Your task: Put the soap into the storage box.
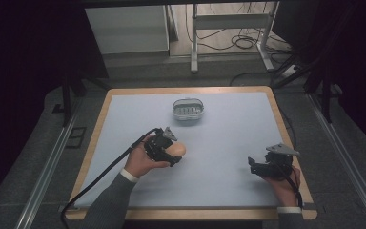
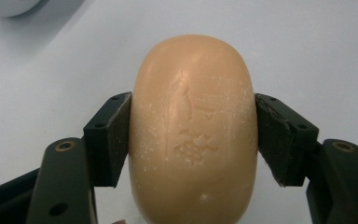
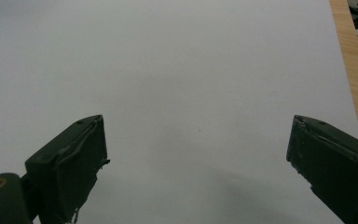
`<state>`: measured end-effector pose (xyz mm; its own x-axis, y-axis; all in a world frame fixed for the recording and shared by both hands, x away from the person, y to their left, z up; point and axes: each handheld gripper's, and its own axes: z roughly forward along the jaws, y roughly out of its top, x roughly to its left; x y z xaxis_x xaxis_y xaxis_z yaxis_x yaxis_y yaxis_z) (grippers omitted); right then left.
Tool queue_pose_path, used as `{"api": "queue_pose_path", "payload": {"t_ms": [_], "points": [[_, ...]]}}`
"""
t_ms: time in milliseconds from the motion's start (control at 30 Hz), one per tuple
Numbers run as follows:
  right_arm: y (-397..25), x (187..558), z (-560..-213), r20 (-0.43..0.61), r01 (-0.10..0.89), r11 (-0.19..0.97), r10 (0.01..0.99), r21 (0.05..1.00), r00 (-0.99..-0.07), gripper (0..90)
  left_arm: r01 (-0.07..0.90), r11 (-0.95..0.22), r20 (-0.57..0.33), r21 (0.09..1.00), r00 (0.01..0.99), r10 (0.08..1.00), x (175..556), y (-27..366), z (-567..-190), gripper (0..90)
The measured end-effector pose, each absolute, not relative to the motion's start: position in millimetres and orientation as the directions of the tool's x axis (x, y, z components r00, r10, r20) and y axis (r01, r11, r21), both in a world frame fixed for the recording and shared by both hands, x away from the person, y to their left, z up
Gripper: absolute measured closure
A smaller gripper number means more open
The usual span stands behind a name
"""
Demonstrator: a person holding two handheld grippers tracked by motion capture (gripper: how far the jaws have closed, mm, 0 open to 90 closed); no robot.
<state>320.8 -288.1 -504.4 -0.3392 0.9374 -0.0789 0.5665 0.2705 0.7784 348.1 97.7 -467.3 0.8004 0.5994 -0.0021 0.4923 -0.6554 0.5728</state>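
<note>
A peach-coloured oval bar of soap (image 2: pixel 193 126) with an embossed stamp is clamped between the two black jaws of my left gripper (image 2: pixel 193 140), which is shut on its long sides. In the high view the soap (image 1: pixel 178 150) sticks out of the left gripper (image 1: pixel 172 153) near the middle of the table. A clear oval soap dish (image 1: pixel 188 109) stands farther back, apart from the soap. At the right front, my right gripper (image 1: pixel 251 164) is open; its jaws (image 3: pixel 196 144) stand wide apart over bare white surface with nothing between them.
The table has a white mat (image 1: pixel 219 143) with a wooden border (image 1: pixel 286 133); that wooden edge (image 3: pixel 354 79) runs along the right of the right gripper view. A cable (image 1: pixel 100 176) trails from the left gripper toward the front left. Metal frame legs (image 1: pixel 194 43) stand beyond the table.
</note>
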Motion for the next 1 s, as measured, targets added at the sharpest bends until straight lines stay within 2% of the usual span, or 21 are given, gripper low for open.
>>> {"api": "queue_pose_path", "payload": {"t_ms": [1000], "points": [[-290,321,-505,-0.081,0.573,0.271,0.939,0.774,-0.335,4.8,0.475,-0.688,0.042,0.548,0.806,0.590,367,91,-457,32.7]]}}
